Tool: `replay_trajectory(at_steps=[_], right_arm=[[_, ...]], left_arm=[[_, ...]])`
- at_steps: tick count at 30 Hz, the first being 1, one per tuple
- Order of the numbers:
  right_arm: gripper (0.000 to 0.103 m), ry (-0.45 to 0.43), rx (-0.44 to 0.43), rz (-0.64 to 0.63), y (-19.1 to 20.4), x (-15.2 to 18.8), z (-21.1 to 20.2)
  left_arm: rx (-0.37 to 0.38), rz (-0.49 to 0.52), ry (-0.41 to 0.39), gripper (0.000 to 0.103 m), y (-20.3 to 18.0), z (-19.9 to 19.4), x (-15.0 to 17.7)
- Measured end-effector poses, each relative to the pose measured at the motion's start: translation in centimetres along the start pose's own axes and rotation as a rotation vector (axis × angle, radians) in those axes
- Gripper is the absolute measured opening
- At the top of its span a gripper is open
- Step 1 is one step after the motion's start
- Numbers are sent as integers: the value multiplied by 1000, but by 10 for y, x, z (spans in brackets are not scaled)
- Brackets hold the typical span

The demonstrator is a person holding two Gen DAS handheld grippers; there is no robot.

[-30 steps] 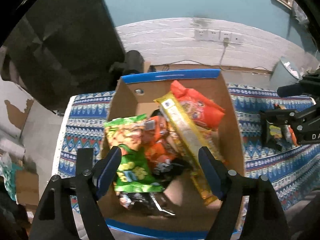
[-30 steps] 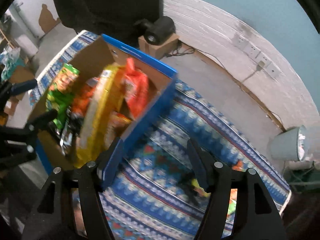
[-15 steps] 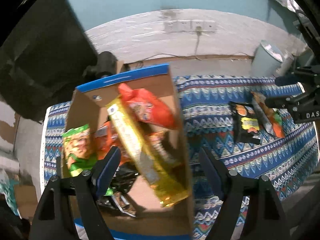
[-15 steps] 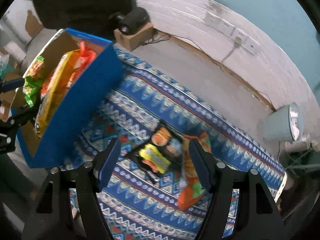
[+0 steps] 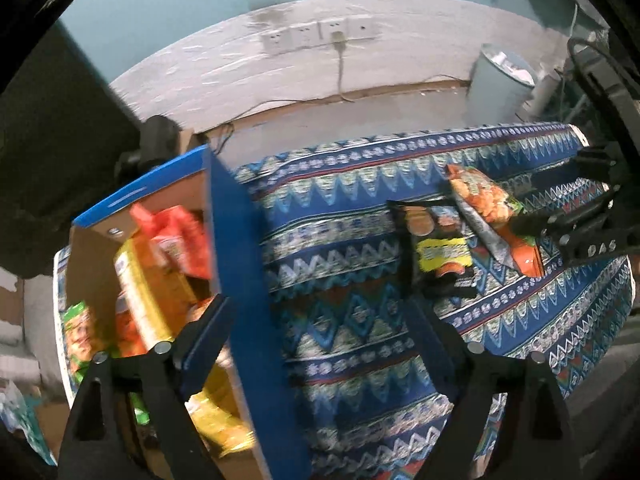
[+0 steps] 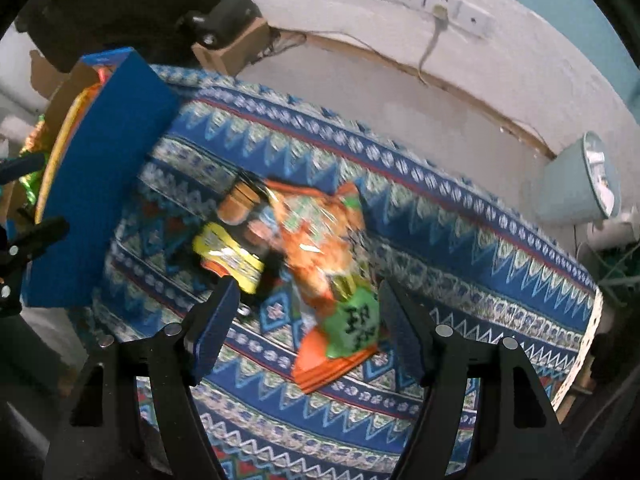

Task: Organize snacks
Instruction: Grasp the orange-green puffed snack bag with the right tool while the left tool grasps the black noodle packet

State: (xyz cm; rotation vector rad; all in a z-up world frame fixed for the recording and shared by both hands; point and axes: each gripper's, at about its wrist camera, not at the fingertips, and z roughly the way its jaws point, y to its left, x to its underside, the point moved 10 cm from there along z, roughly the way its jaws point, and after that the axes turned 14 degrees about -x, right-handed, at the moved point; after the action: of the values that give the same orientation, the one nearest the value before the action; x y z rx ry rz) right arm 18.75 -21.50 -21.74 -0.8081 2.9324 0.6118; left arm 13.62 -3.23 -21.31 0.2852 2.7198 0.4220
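Left wrist view: the left gripper [image 5: 320,336] hangs with its jaws spread wide and nothing between them, over the patterned blue tablecloth [image 5: 360,248]. Its left finger sits just at the blue side wall of the cardboard box [image 5: 236,264]. Taking the box as landmark, inside it stand a long yellow packet [image 5: 144,300], a red-orange bag [image 5: 176,240] behind that, and a green bag [image 5: 80,336] at the near left corner; all lean loosely against one another. Well to the right of the box, on the cloth, lie a black snack bag [image 5: 436,252] with a yellow label and, touching its far side, an orange snack bag [image 5: 488,208]. The right gripper [image 5: 592,236] shows as a dark frame just beyond the orange bag; this view does not show how its jaws stand. Behind the box, against the white wall, is a row of wall sockets [image 5: 320,36], and a pale bin [image 5: 500,80] stands far right of it.

Right wrist view: the right gripper [image 6: 308,332] is released, jaws wide apart, empty. The orange snack bag [image 6: 324,264] lies on the tablecloth [image 6: 440,240], its near end between the fingers without touching either. The black snack bag [image 6: 236,240] overlaps its left edge, lying between it and the box [image 6: 96,184], which stands at the left with the packets showing over its rim. Part of the left gripper [image 6: 24,248] shows at the box's near left side.
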Motion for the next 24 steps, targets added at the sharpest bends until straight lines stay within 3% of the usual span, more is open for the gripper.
replay_trajectory(at_steps=[9, 21, 22, 23, 24], right_arm=[[71, 47, -1, -15, -17, 15, 32], [71, 77, 15, -6, -32, 23, 59], [70, 76, 7, -1, -33, 25, 60], [60, 77, -3, 11, -34, 28, 61], [56, 81, -6, 17, -35, 30, 61]], left_arm=[[67, 15, 62, 88, -52, 28, -14], [124, -14, 81, 88, -84, 49, -26], [130, -19, 85, 88, -86, 50, -26], [136, -25, 91, 88, -89, 52, -27], [140, -30, 97, 88, -91, 55, -28]])
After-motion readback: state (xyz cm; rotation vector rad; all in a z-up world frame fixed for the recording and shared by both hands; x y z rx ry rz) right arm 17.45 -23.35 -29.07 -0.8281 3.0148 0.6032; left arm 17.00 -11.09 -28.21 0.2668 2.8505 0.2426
